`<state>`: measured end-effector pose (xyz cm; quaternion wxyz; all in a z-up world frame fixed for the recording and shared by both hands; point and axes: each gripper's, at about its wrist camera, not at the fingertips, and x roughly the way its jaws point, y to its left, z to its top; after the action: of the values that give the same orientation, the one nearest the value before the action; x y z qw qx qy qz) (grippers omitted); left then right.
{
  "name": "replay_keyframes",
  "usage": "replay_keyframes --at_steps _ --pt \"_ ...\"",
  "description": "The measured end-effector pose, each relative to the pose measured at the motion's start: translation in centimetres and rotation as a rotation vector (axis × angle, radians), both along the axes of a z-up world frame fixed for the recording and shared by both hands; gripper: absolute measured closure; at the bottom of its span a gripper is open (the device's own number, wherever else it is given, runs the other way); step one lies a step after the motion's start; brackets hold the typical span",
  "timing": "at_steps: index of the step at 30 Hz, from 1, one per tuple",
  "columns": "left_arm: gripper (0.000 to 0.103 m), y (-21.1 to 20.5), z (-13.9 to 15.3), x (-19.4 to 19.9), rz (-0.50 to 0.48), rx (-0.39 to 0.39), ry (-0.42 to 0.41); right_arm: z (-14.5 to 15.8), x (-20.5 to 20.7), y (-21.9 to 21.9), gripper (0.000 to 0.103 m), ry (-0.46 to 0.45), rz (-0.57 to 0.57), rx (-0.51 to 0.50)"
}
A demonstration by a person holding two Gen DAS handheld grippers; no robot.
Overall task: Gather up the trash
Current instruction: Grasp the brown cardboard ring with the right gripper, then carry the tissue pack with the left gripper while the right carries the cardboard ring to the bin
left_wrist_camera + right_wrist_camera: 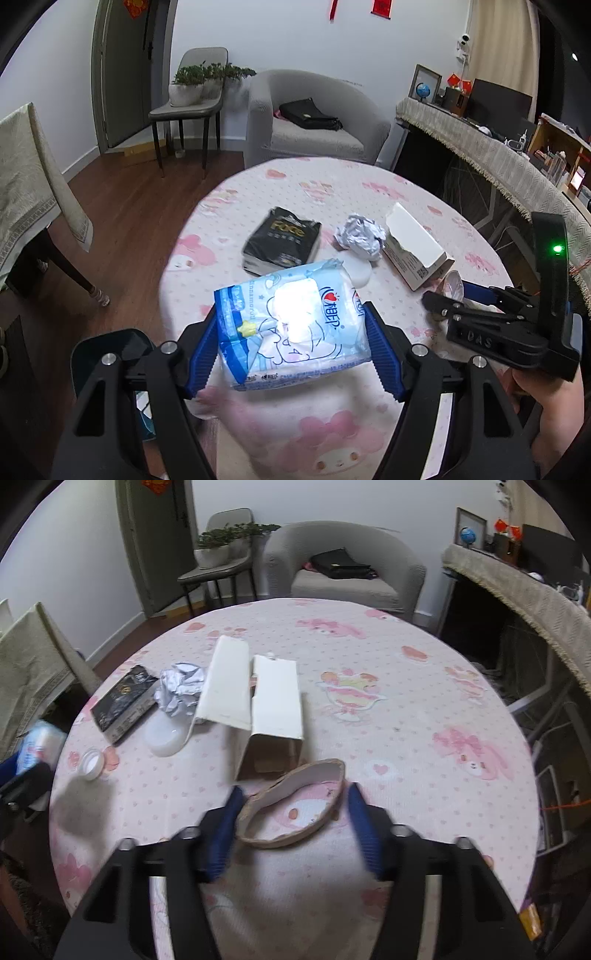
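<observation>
Left tongs (291,332) clenched on blue tissue pack (291,325), lifted above desk (406,317). Right tongs (291,812) straddle squashed cardboard ring (295,805) near desk's front edge; contact unclear. Squeeze gently, lift straight, avoid torn white box (273,701).

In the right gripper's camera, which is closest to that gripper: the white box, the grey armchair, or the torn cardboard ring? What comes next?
1. Torn cardboard ring: between the right gripper fingers.
2. White box: just behind it, mid-table.
3. Grey armchair: beyond the table, by the wall.
</observation>
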<state>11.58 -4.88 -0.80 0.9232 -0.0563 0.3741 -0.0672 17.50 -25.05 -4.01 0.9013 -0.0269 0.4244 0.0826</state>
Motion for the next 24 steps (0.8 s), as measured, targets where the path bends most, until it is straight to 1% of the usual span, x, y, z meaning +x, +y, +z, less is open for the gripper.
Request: replay_keyframes --at_steps 2,6,7,10,12,16,18,21,24 --pt "0.029 1.0 0.3 -0.3 0.006 -0.002 -0.008 0.1 0.0 -0.1 0.052 0.007 -0.02 0.011" --pt "0.029 2.9 0.5 -0.6 0.03 -0.014 -0.01 1.0 -0.4 0.2 0.055 -0.01 -0.052 -0.012" --pt "0.029 3.6 0.7 -0.7 0.038 -0.018 -0.011 1.4 -0.6 0.2 0.06 -0.017 -0.06 -0.018" --pt "0.029 5.2 1.0 -1.2 0.062 -0.026 -0.019 2.2 -1.0 0.4 0.065 -0.039 -0.085 -0.031" --pt "0.029 6.2 1.2 -1.5 0.077 -0.029 -0.023 2.7 -1.1 0.5 0.066 -0.046 -0.098 -0.022" --pt "0.029 8.1 1.3 -2.1 0.103 -0.04 -0.022 1.9 -0.9 1.0 0.073 -0.009 -0.107 -0.032" --pt "0.029 8.9 1.3 -2.4 0.114 -0.045 -0.019 1.6 -0.9 0.5 0.075 0.002 -0.127 -0.018" --pt "0.029 9.9 1.4 -2.7 0.122 -0.042 -0.018 1.6 -1.3 -0.5 0.076 0.006 -0.146 0.001" --pt "0.029 11.2 1.4 -3.0 0.137 -0.049 -0.018 1.8 -1.8 -1.6 0.076 -0.004 -0.175 -0.007"
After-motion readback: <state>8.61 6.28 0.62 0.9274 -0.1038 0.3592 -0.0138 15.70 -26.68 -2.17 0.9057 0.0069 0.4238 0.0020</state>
